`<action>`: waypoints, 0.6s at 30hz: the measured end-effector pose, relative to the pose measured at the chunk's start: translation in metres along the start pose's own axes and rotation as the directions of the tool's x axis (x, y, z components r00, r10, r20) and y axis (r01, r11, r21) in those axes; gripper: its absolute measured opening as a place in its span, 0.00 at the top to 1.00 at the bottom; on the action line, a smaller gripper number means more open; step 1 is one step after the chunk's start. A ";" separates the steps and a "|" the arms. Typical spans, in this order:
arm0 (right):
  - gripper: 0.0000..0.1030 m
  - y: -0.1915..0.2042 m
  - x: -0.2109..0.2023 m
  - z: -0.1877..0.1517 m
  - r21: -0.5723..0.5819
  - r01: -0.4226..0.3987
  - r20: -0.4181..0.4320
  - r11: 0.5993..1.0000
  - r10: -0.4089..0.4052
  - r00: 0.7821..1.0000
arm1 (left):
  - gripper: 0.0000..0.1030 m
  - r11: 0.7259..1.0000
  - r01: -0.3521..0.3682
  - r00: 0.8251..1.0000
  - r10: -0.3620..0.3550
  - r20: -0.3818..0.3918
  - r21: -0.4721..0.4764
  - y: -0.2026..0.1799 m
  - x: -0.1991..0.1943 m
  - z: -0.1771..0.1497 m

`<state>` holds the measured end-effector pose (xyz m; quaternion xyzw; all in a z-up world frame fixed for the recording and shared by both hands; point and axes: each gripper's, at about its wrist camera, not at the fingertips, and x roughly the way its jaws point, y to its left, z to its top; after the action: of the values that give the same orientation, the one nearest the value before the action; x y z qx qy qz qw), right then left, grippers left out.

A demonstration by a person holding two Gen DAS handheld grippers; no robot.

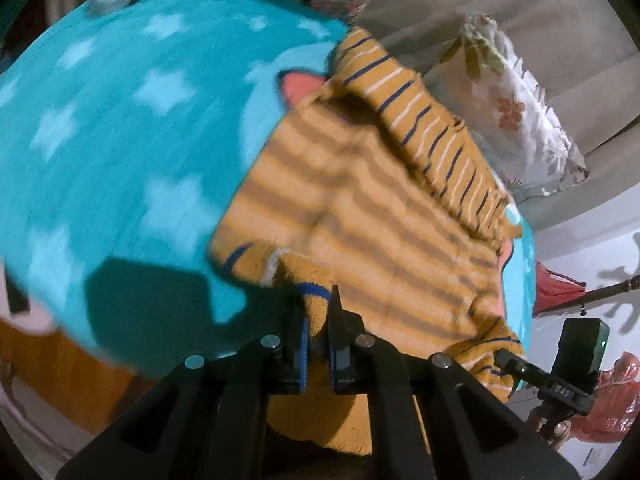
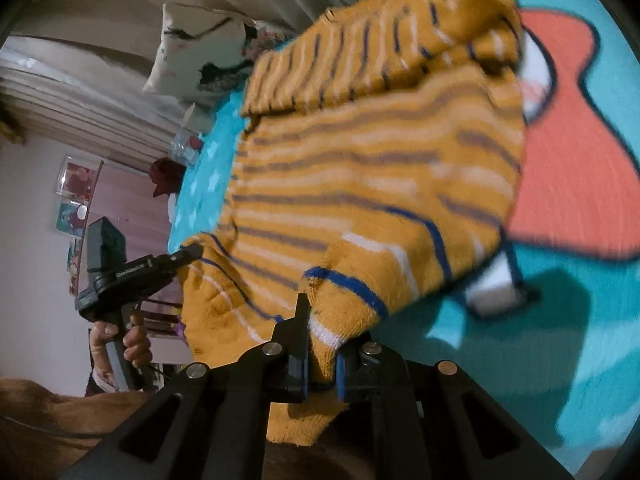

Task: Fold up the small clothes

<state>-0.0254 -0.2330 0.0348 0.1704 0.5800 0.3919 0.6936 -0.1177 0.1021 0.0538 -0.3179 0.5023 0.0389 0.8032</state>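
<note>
A small mustard-yellow knit garment with blue and white stripes hangs over a turquoise blanket with white stars. My left gripper is shut on one near edge of the garment. My right gripper is shut on another near edge of the garment, which is lifted above the blanket. The far part lies folded over on itself. Each gripper shows in the other's view: the right one and the left one, both pinching the cloth.
A floral pillow lies on a beige sofa beyond the blanket. A white printed pillow and curtains show in the right wrist view. A red bag is at the right. The blanket has a coral-red shape.
</note>
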 end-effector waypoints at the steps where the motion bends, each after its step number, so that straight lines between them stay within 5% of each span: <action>1: 0.90 0.004 -0.003 0.015 0.006 -0.001 0.025 1.000 0.001 1.000 | 0.93 1.000 0.013 1.000 -0.013 0.002 0.014 -0.005 0.003 0.015; 6: 0.90 0.006 -0.020 0.098 0.029 0.004 0.170 1.000 -0.009 0.985 | 0.93 0.992 0.064 0.996 -0.070 0.048 0.106 -0.047 0.026 0.122; 9: 0.89 -0.008 -0.021 0.164 0.080 0.038 0.260 0.996 -0.057 0.964 | 0.92 0.986 0.008 0.995 -0.024 0.093 0.167 -0.072 0.064 0.191; 12: 0.81 -0.049 -0.002 0.223 0.212 0.082 0.277 0.974 -0.140 0.951 | 0.89 0.993 0.001 0.999 -0.007 0.048 0.118 -0.076 0.105 0.239; 14: 0.79 -0.085 0.013 0.245 0.344 0.054 0.260 0.938 -0.150 0.954 | 0.79 0.994 0.049 0.998 -0.053 0.042 0.095 -0.077 0.111 0.250; 15: 0.78 -0.097 0.013 0.247 0.383 0.024 0.267 0.923 -0.136 0.954 | 0.63 0.992 0.066 0.996 -0.072 0.053 0.108 -0.078 0.110 0.251; 17: 0.60 -0.111 0.012 0.245 0.438 -0.063 0.307 0.897 -0.083 0.948 | 0.37 0.989 0.076 0.993 -0.086 0.079 0.123 -0.076 0.104 0.249; 18: 0.56 -0.114 0.009 0.243 0.444 -0.087 0.325 0.892 -0.069 0.943 | 0.34 0.990 0.074 0.992 -0.085 0.090 0.118 -0.071 0.102 0.247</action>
<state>0.2423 -0.2458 0.0150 0.3932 0.5292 0.2152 0.7204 0.1529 0.1548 0.0748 -0.2890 0.4518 -0.0070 0.8440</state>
